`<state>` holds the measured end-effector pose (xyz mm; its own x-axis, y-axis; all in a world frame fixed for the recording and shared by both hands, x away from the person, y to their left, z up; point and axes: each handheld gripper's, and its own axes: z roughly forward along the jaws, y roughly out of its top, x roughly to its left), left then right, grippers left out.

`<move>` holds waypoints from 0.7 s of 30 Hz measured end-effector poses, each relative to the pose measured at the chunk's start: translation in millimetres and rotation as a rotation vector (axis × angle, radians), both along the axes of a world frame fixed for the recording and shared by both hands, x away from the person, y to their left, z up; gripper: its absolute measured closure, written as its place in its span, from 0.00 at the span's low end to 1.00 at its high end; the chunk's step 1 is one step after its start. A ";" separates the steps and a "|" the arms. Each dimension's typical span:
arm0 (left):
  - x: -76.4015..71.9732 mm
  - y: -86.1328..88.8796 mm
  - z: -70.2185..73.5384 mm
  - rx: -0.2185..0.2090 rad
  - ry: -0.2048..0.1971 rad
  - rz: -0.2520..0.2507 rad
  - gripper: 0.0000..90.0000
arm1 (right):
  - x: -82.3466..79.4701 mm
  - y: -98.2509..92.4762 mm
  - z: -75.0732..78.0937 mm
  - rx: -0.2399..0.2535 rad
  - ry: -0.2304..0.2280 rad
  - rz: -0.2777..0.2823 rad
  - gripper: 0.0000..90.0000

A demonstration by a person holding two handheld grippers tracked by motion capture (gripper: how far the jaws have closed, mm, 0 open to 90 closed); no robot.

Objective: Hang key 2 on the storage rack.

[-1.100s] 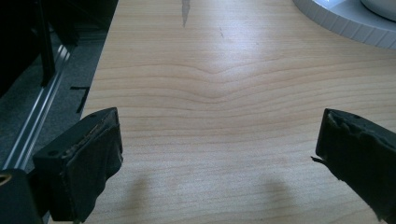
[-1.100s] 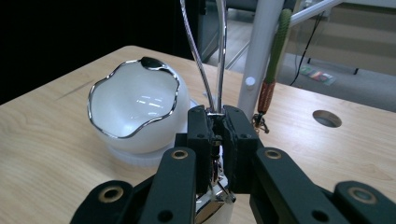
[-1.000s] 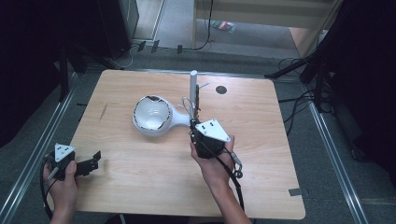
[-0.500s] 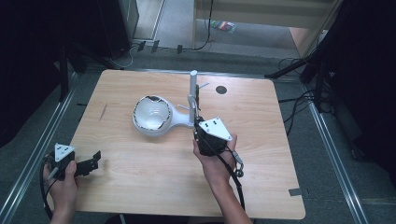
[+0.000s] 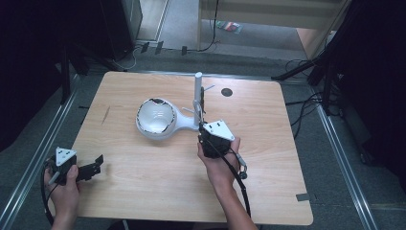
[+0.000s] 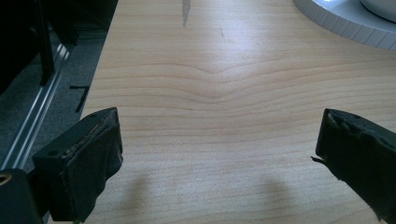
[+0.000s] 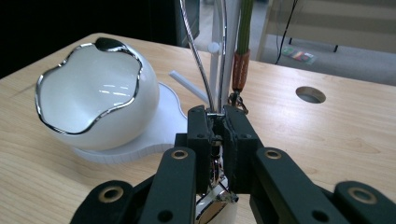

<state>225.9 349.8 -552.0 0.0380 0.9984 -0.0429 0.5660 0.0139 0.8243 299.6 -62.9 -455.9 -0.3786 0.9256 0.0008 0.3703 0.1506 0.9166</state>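
The right gripper (image 7: pixel 215 119) is clamped on a thin metal chain (image 7: pixel 198 60) that loops up toward the white post (image 5: pixel 197 93) of a jewellery stand, whose white base (image 5: pixel 179 122) carries an egg-shaped white bowl (image 5: pixel 155 117) with a silvery rim; the chain sits at the post, right of the bowl, near the middle of the table (image 5: pixel 143 191); to do this well, I judge the pull should be slow and straight, keeping the chain clear of the post's small pegs so nothing snags or tips the stand; the right hand (image 5: pixel 218 163) reaches forward from the near edge, wrist level, jaws pointing at the post; the left gripper (image 5: pixel 91 167) rests low at the table's near left corner, jaws wide apart and empty, well apart from the stand.
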 end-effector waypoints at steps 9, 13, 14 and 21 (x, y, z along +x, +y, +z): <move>-0.2 0.4 0.2 0.002 0.004 -0.003 0.01 | 8.2 -0.2 -11.1 0.003 0.038 -0.016 0.93; -0.1 0.3 0.2 0.002 0.003 -0.001 0.01 | 12.5 0.6 -15.7 0.000 0.049 -0.022 0.93; -0.1 0.3 0.2 0.004 0.003 -0.002 0.01 | 13.5 0.8 -16.6 0.000 0.052 -0.023 0.93; -0.2 0.5 0.2 0.003 0.004 -0.002 0.01 | 19.9 2.1 -22.8 -0.012 0.071 -0.034 0.93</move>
<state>225.7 350.2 -551.8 0.0399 0.9984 -0.0405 0.5694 0.0106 0.8220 319.4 -60.9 -478.7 -0.3467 0.9378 0.0158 0.4394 0.1475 0.8861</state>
